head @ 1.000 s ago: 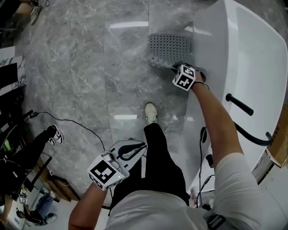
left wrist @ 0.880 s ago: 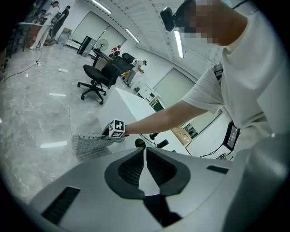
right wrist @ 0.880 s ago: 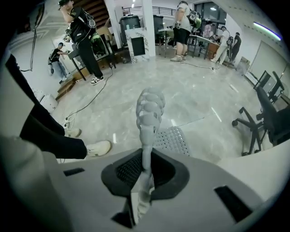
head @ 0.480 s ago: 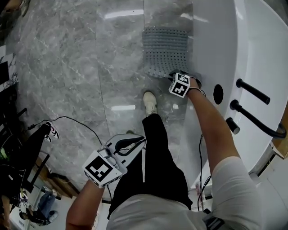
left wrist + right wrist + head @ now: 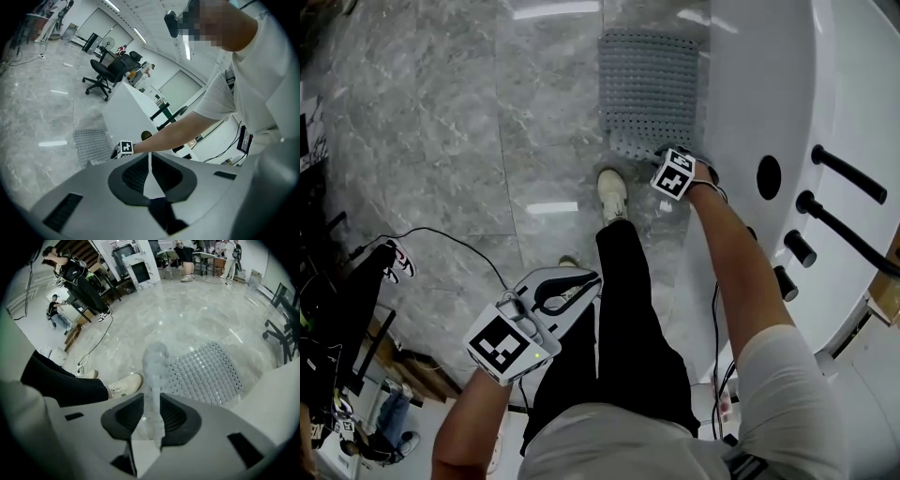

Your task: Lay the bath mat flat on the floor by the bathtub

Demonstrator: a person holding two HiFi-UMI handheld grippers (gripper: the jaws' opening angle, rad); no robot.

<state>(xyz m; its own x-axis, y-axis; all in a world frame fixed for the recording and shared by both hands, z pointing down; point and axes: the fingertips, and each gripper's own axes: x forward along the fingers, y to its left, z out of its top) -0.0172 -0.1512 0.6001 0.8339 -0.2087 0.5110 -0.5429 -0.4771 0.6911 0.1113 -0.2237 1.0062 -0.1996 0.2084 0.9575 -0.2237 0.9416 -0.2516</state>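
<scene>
Close to the body, the left tool (image 5: 581,286) hung with jaws pressed together and empty, well apart from the work. Further out, the right tool (image 5: 151,401) was opening its jaws, with the near corner of the bath mat (image 5: 649,89) between them. Beyond it, the mat lay on the floor (image 5: 487,141) just beside the bathtub (image 5: 750,94), its long axis running away along the tub.

No text, label, brand, number or sign can be read on anything in these views.
</scene>
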